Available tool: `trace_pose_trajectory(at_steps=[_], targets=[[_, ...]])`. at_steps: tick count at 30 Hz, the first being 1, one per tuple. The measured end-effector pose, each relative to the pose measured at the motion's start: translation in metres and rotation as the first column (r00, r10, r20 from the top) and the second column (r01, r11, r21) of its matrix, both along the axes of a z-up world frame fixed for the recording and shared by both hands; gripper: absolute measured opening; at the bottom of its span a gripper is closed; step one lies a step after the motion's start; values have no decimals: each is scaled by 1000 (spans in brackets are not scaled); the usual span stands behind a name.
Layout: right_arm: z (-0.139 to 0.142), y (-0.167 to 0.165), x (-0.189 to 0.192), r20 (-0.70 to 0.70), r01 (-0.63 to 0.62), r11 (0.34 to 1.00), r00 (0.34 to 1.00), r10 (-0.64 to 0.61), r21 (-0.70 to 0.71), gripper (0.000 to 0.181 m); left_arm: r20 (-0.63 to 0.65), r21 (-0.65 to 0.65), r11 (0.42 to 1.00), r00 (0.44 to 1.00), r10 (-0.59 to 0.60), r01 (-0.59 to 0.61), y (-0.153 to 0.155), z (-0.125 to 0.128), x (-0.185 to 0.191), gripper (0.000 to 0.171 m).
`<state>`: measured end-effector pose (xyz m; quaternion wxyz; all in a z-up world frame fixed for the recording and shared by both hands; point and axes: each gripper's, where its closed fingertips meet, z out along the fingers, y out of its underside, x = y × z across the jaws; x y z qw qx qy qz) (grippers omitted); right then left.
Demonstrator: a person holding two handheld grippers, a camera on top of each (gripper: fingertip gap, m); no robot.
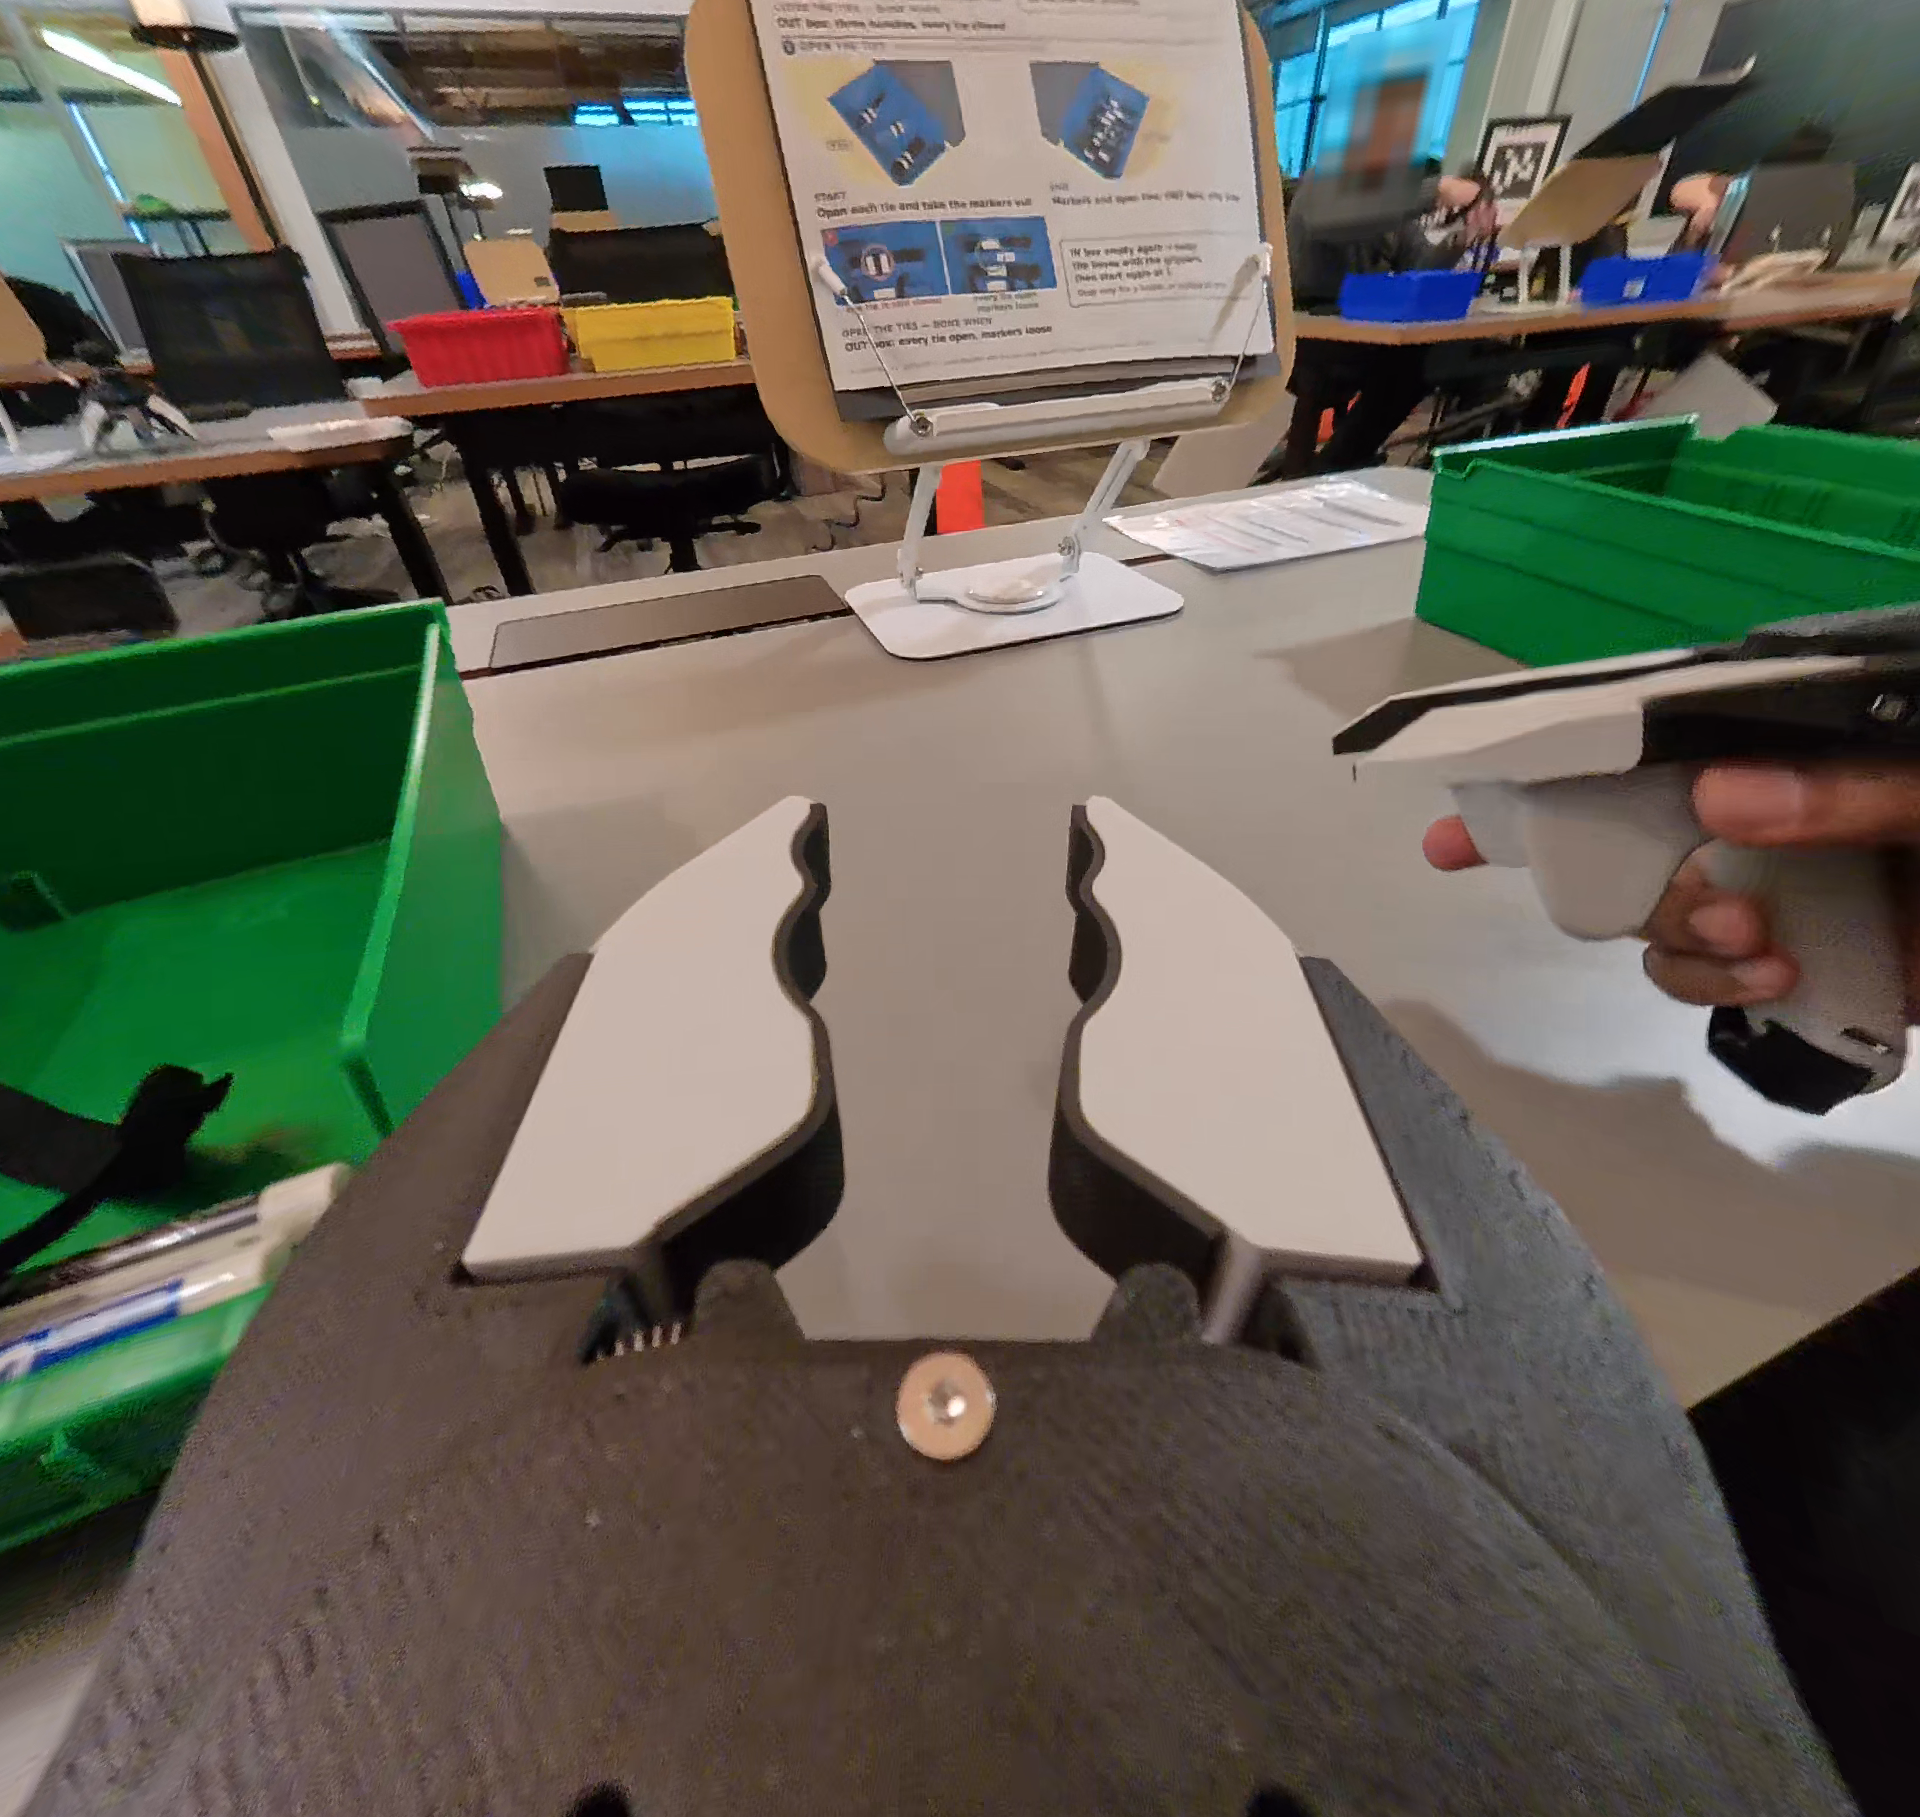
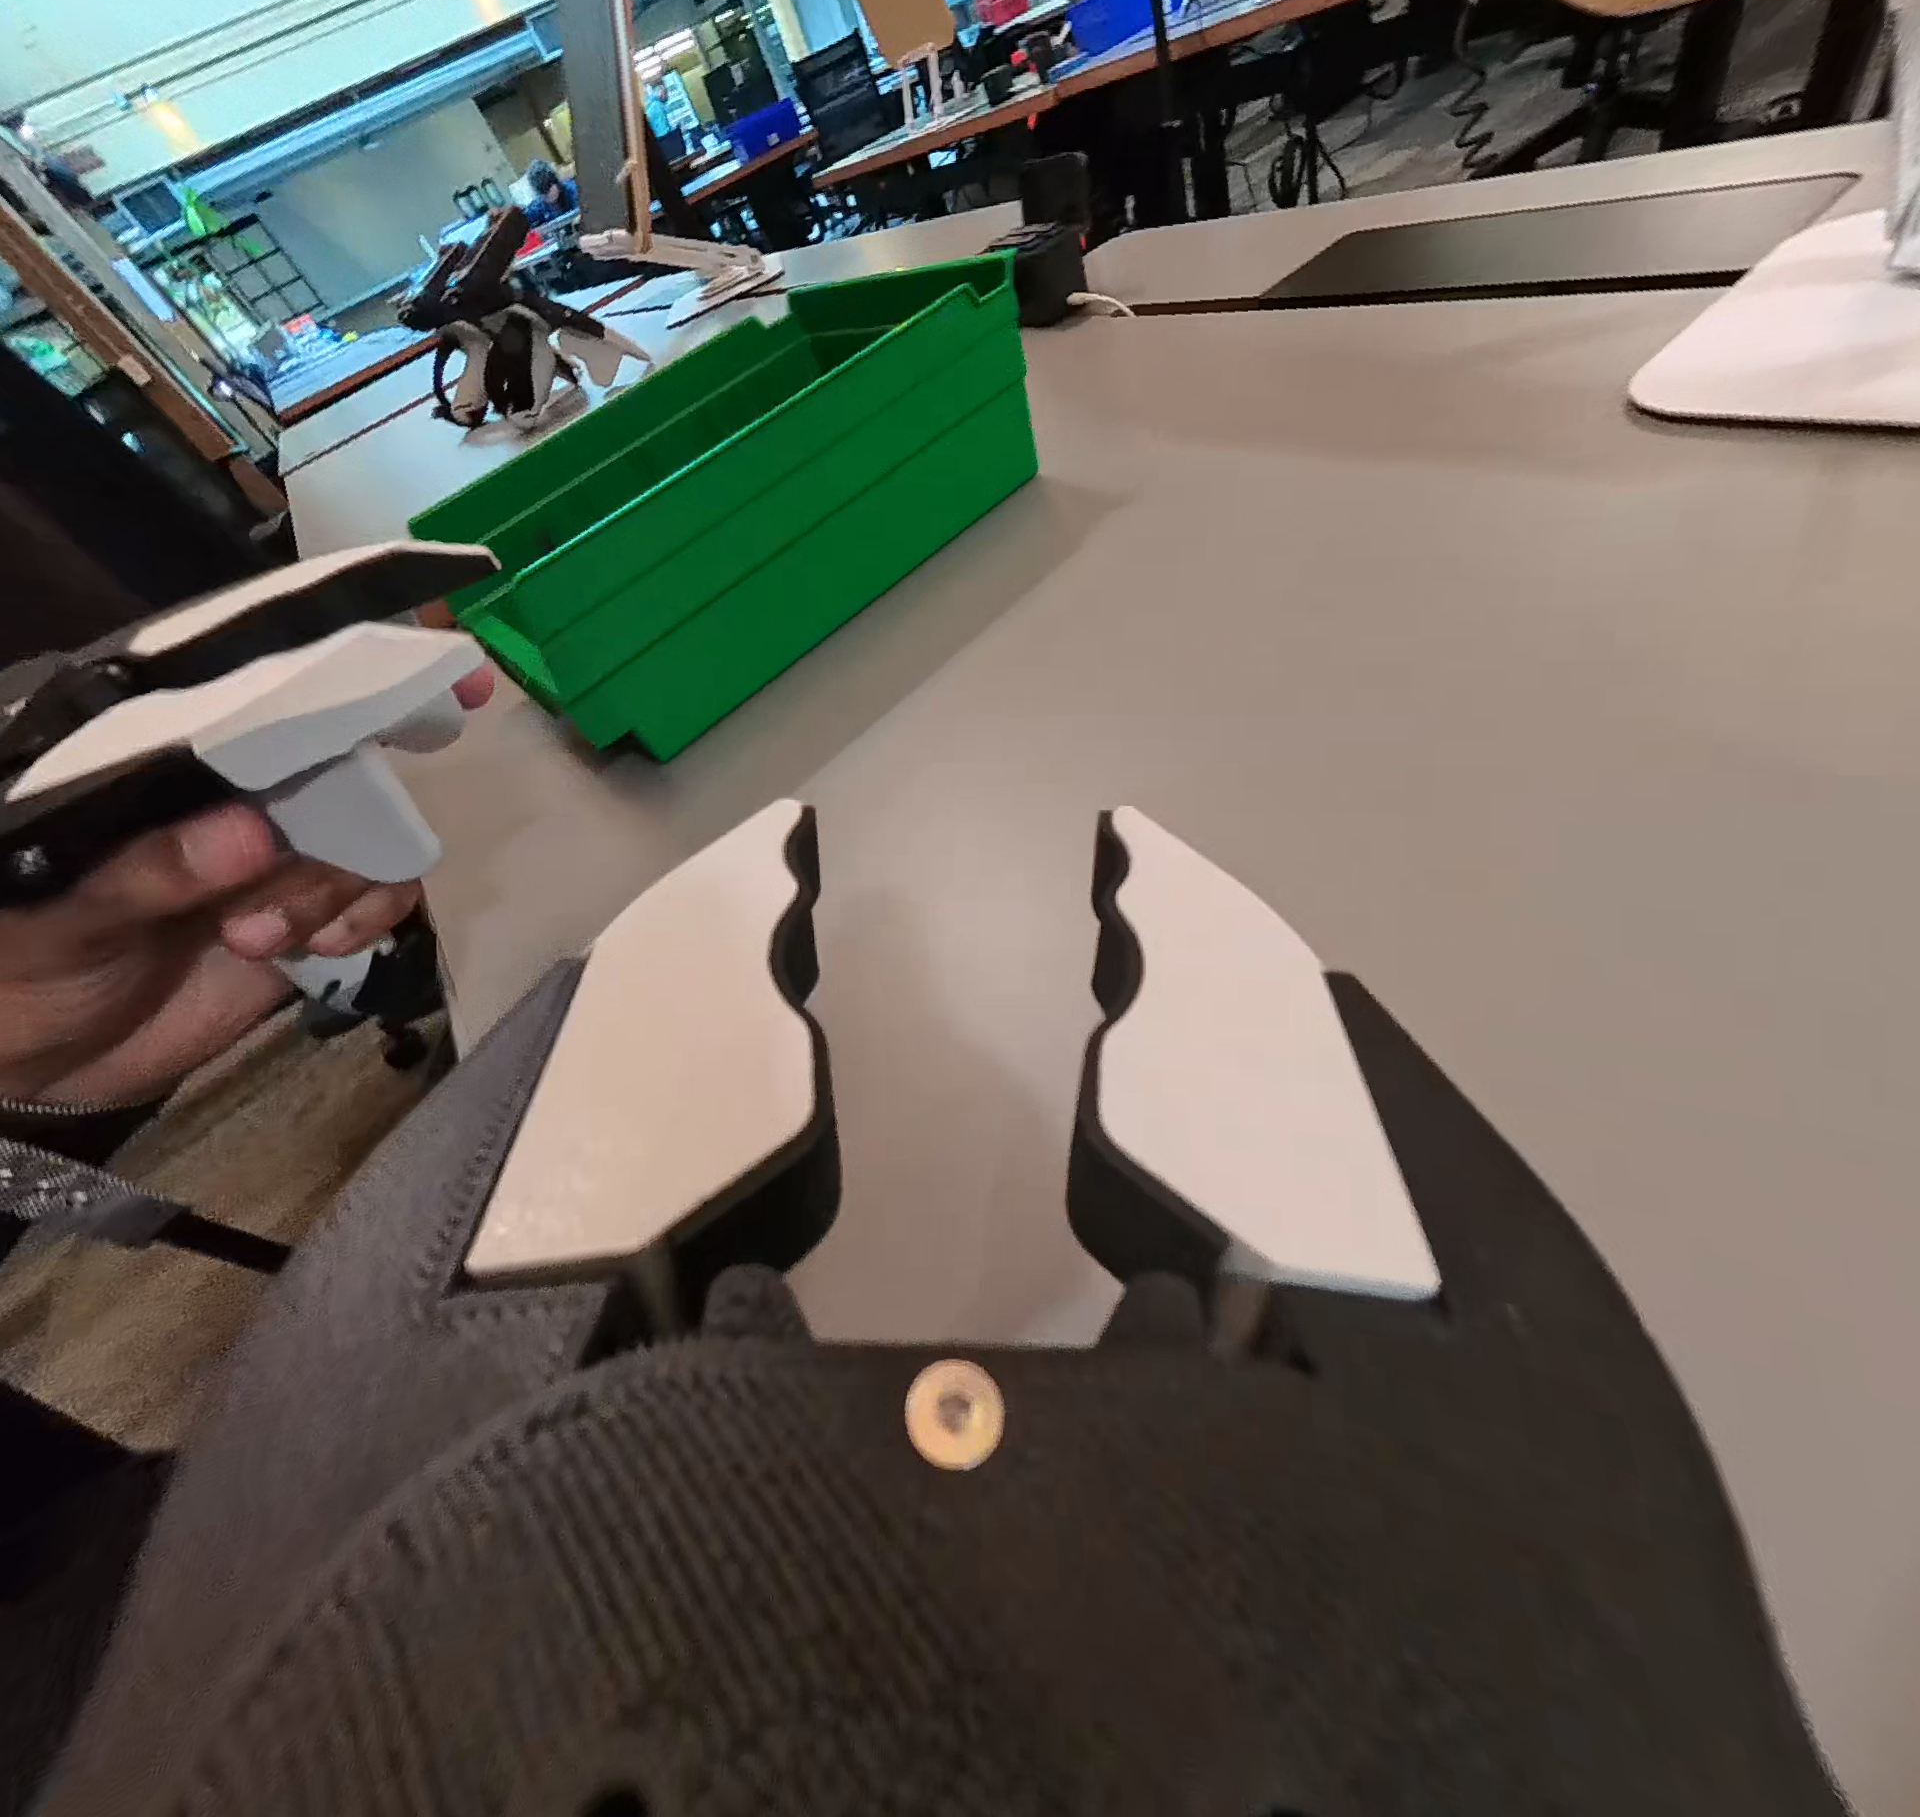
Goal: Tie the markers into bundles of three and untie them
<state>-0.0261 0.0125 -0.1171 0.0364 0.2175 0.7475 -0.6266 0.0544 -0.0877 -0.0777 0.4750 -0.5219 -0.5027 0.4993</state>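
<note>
Hovering over bare grey table, both grippers are empty right now. The left gripper has its jaws spread wide with nothing between them, and the right gripper is the same, wide and holding nothing. My guess is they're parked mid-table because that's the free spot between the two green bins, within reach of either.

The left bin sits just beside the left gripper, and it's the one with stuff in it: a black strap and what looks like a marker at the near end, pretty blurry though. The right bin is off to the far right; can't see its floor.

View differences: only the left wrist view shows the bin contents, the paper sheet on its stand and the right bin. The right wrist view shows the left bin from outside, no contents, plus the left gripper side-on in a hand and a spare gripper on a table behind.
</note>
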Motion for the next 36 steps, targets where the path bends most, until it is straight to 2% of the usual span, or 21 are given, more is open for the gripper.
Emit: trace_pose_trajectory(at_steps=[3, 6, 14, 17, 19, 22, 24, 30, 36], targets=[[-4, 4, 3, -78, -4, 999, 997, 8, 48, 50, 6, 79, 996, 999, -51, 50, 6, -2, -2, 44], [-11, 12, -1, -146, 40, 993, 989, -24, 108, 48, 41, 95, 988, 991, -125, 121, 17, -9, -12, 45], [-23, 58, -13, -200, 198, 965, 966, -163, 173, 45, 44, 156, 932, 941, -337, 327, 63, -9, -41, 48], [-22, 81, -18, -168, 268, 952, 956, -242, 151, 45, 44, 158, 905, 913, -405, 394, 81, -9, -55, 49], [-20, 96, -19, -89, 307, 946, 950, -298, 106, 43, 36, 153, 890, 898, -439, 429, 90, -7, -63, 48], [-22, 112, -13, 26, 312, 947, 949, -315, 72, 45, 28, 151, 869, 876, -481, 472, 100, -5, -74, 49], [-23, 119, -10, 17, 320, 943, 946, -323, 90, 45, 38, 170, 855, 864, -503, 490, 105, -8, -81, 50], [-24, 113, -5, -128, 310, 940, 947, -293, 143, 40, 61, 241, 827, 842, -536, 509, 107, -14, -82, 53], [-30, 79, -1, -52, 184, 970, 983, -178, 157, 40, 86, 188, 875, 880, -468, 447, 85, -19, -66, 52]])
